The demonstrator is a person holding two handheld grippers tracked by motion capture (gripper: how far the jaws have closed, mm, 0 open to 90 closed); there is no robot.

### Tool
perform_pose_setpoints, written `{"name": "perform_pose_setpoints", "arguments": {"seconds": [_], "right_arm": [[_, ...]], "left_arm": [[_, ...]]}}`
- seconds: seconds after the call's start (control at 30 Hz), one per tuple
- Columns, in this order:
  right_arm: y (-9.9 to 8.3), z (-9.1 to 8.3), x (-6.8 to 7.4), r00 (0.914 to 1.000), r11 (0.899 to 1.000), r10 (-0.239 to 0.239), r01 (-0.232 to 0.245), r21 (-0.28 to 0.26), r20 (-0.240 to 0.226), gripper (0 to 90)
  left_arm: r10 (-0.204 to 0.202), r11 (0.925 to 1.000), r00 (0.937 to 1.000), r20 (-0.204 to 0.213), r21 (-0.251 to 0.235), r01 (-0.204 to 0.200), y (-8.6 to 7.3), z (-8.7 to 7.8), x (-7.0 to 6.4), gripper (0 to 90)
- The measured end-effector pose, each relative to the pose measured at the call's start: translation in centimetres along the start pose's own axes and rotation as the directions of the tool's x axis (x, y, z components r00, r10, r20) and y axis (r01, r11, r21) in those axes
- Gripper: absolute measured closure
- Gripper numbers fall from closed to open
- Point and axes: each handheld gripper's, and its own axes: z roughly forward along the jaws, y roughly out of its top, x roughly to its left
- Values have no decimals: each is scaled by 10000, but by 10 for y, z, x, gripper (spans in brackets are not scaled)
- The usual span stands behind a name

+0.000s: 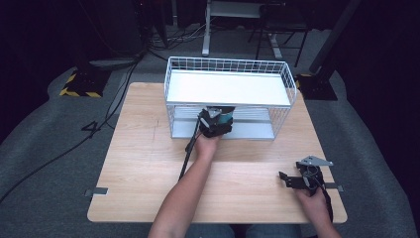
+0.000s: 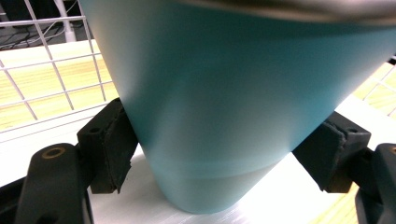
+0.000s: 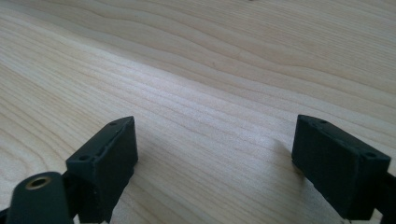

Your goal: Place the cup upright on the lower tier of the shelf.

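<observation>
At frame centre in the high view, the left gripper (image 1: 216, 122) clamps a teal cup (image 2: 233, 107) at the open front of the white wire rack (image 1: 229, 67), over its lower shelf. To set it down well, the base should sit flat before the jaws part. The upper shelf looks bare. At lower right, the right gripper (image 1: 295, 179) rests wide open, holding nothing, over the wooden table (image 3: 196, 70).

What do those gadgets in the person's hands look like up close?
Each is a black handheld gripper: the left gripper and the right gripper both carry a grey three-cornered plate on top and trail a black cable. The jaws are blocky black pads with small screw holes and a brass-ringed hole nearby. The forearms are bare, no sleeves.
</observation>
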Motion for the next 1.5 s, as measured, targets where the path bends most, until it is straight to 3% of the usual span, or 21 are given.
{"name": "perform_pose_setpoints", "arguments": {"seconds": [0.27,0.53,0.87,1.13,1.23,1.37,1.5], "right_arm": [[0,0,0,10000,10000,0,0,-1,-2,146],[0,0,0,10000,10000,-1,1,-3,0,146],[0,0,0,10000,10000,-1,1,-1,-1,146],[0,0,0,10000,10000,-3,3,-2,0,146],[0,0,0,10000,10000,-3,3,-2,0,146],[0,0,0,10000,10000,-3,3,-2,0,146],[0,0,0,10000,10000,-5,5,-3,5,146]], "left_arm": [[295,9994,9988,-400,178,-288,-2,4,-1,215],[353,9993,9992,-184,91,-351,-6,4,0,213],[399,9989,9988,-295,239,-392,-4,3,1,188],[370,9991,9981,-487,210,-360,-4,3,2,136],[191,9996,9985,-511,194,-181,-4,1,3,97],[-6,9999,9988,-491,122,12,-3,-7,6,28],[-77,10000,9993,-371,32,79,-2,-17,8,15]]}}
